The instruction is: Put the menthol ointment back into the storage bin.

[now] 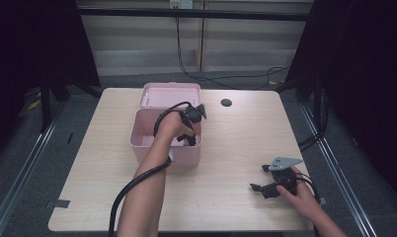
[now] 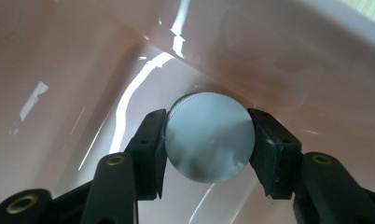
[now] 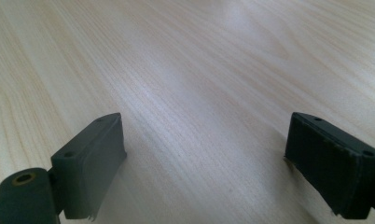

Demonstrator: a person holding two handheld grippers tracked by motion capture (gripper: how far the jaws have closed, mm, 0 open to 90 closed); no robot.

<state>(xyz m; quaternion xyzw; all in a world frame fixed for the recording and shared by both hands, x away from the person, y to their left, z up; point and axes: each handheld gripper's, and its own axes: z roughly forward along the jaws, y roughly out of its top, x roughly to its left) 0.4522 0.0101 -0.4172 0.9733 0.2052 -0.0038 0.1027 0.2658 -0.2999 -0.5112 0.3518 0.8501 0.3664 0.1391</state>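
Observation:
A pink box (image 1: 164,148) with its lid (image 1: 169,95) tipped back stands on the table. My left gripper (image 1: 191,139) reaches down into it, near its right wall. In the left gripper view the two pads (image 2: 150,149) press on a round can with a silver end (image 2: 209,137) and a green rim, low inside the pink box (image 2: 64,70). My right gripper (image 1: 260,177) rests at the table's front right, open. In the right gripper view its jaws stand wide apart over bare wood, with nothing between the fingertips (image 3: 94,158).
A dark round hole (image 1: 226,102) sits in the wooden table (image 1: 236,143) behind and right of the box. Cables trail on the floor beyond the far edge. Black curtains close in both sides.

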